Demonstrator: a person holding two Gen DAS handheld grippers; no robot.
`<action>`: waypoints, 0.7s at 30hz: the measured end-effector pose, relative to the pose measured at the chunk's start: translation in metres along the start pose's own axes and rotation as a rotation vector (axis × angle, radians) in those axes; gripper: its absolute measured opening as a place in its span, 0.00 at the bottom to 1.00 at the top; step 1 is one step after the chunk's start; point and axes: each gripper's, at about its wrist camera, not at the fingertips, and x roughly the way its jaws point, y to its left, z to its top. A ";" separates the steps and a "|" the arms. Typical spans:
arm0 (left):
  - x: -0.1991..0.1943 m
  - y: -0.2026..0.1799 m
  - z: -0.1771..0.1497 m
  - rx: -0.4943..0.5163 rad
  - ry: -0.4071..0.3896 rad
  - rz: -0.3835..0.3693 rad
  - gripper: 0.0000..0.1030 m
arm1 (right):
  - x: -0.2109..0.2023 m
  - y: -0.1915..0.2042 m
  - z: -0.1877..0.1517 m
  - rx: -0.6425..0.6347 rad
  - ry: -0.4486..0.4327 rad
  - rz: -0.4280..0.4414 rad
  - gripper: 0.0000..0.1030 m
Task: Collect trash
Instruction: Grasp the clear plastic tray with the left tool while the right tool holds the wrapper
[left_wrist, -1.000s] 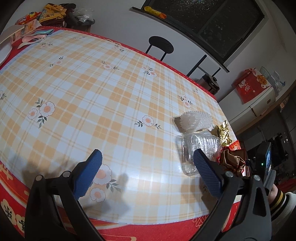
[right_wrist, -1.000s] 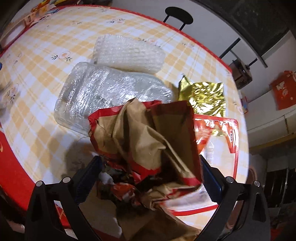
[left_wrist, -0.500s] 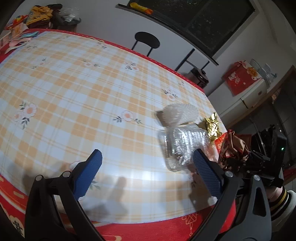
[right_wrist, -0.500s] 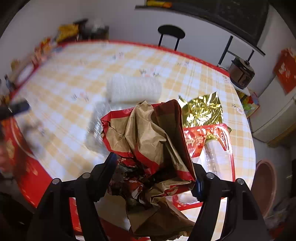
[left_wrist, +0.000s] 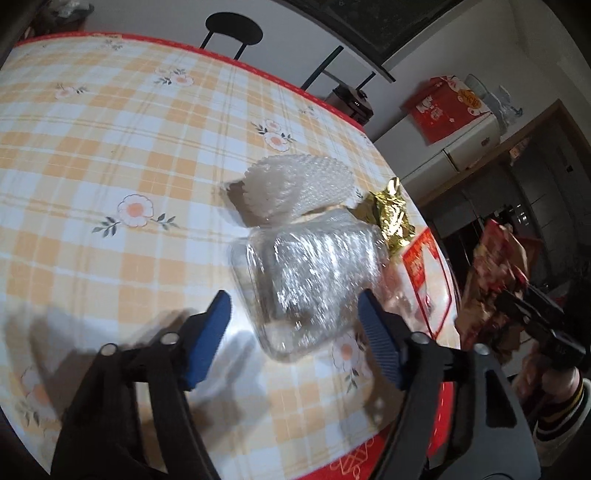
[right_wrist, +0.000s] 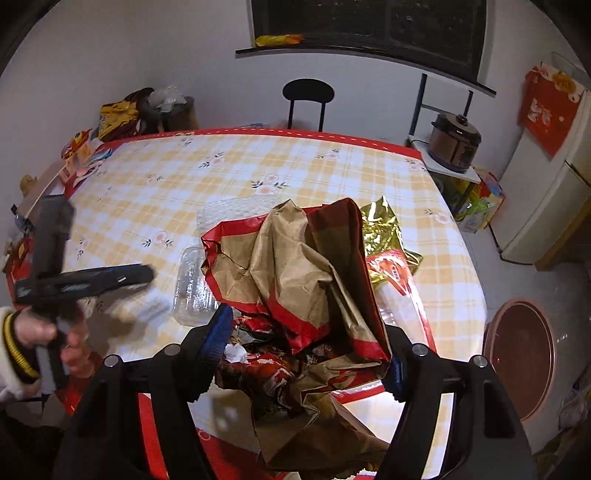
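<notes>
Checked yellow tablecloth (left_wrist: 110, 155) on a round table, left gripper (left_wrist: 293, 334) wide open with nothing in it, hovering over a clear plastic tray (left_wrist: 314, 273), bubble wrap (left_wrist: 295, 188) and gold foil (left_wrist: 391, 218) beside it, right gripper (right_wrist: 308, 350) clamped on a wad of red and brown wrapping paper (right_wrist: 295, 266) held up above the table edge.

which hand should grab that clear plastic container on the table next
Left. The left gripper is open, with the clear container right ahead between its fingers. The right gripper is shut on the crumpled red and brown wrapper, so it is occupied.
</notes>
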 end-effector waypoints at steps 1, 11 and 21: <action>0.007 0.004 0.005 -0.013 0.002 -0.006 0.66 | 0.000 -0.001 -0.001 0.001 0.001 -0.002 0.68; 0.049 0.016 0.028 -0.025 0.051 -0.012 0.64 | 0.001 -0.009 -0.006 0.019 0.019 -0.019 0.68; 0.063 0.016 0.034 -0.013 0.058 -0.048 0.59 | 0.001 -0.011 -0.007 0.027 0.034 -0.026 0.53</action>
